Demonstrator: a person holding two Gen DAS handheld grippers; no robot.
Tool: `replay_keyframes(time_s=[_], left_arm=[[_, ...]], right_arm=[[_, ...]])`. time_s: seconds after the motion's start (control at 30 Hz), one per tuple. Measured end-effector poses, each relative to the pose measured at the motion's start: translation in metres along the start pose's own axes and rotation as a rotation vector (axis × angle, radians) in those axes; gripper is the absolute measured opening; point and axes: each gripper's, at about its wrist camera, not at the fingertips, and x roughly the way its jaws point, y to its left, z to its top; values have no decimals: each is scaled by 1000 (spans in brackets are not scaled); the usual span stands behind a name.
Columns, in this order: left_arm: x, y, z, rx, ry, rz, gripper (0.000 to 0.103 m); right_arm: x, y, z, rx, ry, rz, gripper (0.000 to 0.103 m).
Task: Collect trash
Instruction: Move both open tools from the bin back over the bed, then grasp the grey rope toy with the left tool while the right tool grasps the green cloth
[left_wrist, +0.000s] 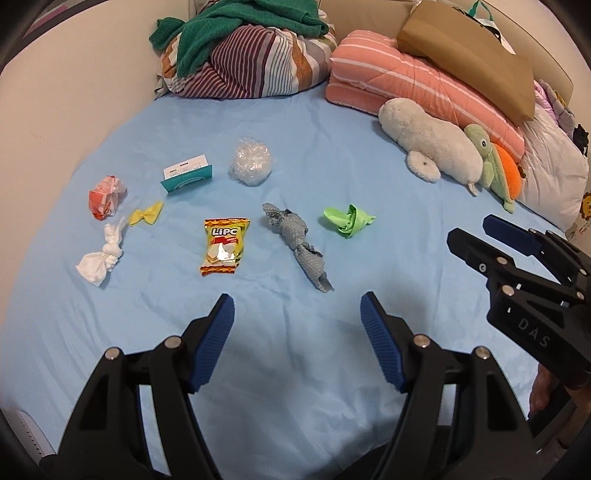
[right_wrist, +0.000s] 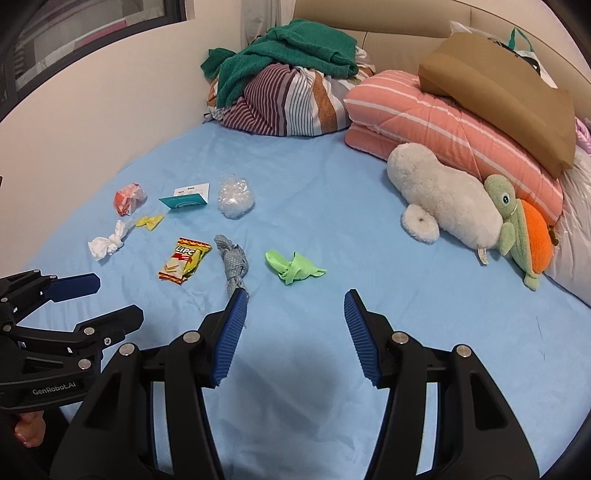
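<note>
I'm seeing a blue-sheeted bed (left_wrist: 295, 155) carrying a Lipo snack packet (left_wrist: 222, 246), knotted grey cloth (left_wrist: 297, 245), green wrapper (left_wrist: 348, 220), white tissue (left_wrist: 102, 256), yellow wrapper (left_wrist: 146, 213), teal card (left_wrist: 187, 176), plastic ball (left_wrist: 250, 161), orange-white wrapper (left_wrist: 106, 196), plush toys (left_wrist: 430, 142).

Premises: a bedroom in a private home. A bed with a light blue fitted sheet (left_wrist: 295, 155) fills the area directly ahead of the left gripper (left_wrist: 297, 306). Beyond it, at the far end, a cream padded headboard (right_wrist: 399, 44) meets a plain cream wall (left_wrist: 74, 96). Ahead and to the right lie a folded pink striped quilt (left_wrist: 406, 81), a white fluffy plush toy (left_wrist: 432, 140) and a green and orange plush turtle (left_wrist: 495, 162). Straight ahead, a bundle of striped bedding (left_wrist: 255, 66) carries a green knitted garment (left_wrist: 240, 26).
</note>
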Motion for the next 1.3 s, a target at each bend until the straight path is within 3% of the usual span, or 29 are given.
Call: replay_keyframes(time_s=[0.37, 0.73, 0.83, 0.93, 1.1, 1.17, 1.3], left_arm=[[88, -3, 17, -13, 95, -1, 71], [158, -4, 23, -17, 149, -6, 71], [171, -3, 24, -20, 156, -8, 62], [182, -3, 25, -17, 161, -10, 44], [184, -1, 28, -14, 131, -4, 14], [184, 0, 29, -17, 123, -11, 8], [178, 2, 28, -9, 111, -23, 7]], right_arm=[[99, -16, 6, -33, 84, 40, 53], [163, -18, 10, -100, 117, 70, 53], [174, -19, 10, -109, 130, 73, 53], [183, -21, 9, -107, 143, 76, 48], [187, -16, 10, -117, 151, 127, 11], [185, -13, 10, -121, 146, 124, 7], [181, -11, 11, -117, 140, 120, 3]])
